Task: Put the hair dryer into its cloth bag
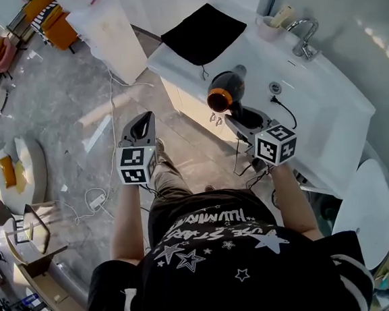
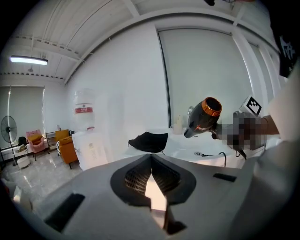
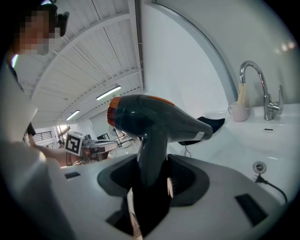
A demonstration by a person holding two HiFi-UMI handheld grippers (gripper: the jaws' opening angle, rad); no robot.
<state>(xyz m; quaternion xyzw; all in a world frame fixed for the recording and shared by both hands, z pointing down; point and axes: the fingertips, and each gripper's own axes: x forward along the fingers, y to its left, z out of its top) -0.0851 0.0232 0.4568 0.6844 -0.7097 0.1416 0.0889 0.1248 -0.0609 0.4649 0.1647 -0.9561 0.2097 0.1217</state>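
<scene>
Two grippers are raised at the white vanity counter (image 1: 325, 99): the left gripper (image 1: 144, 120) hangs off the counter's front edge, over the floor, its jaws pressed together with nothing between them. On the counter's far left corner lies the black cloth bag (image 1: 203, 32), flat and limp, with a thin drawstring trailing from it. Over the counter's front edge is the hair dryer (image 1: 226, 91), dark grey with an orange ring at its rear, lifted clear of the top by the right gripper (image 1: 240, 122), whose jaws stand wide and clamp the handle, with the barrel above them. A black plug (image 1: 275, 100) and its cord lie on the counter beside the basin drain, probably the dryer's. The dryer looks like a rigid, smooth plastic shell, likely top-heavy when held this way, so the handle is the sound place to hold it, gripped firmly against slipping. The bag is soft and should collapse, so its mouth hem probably wants pinching open, and the trailing cord could snag
</scene>
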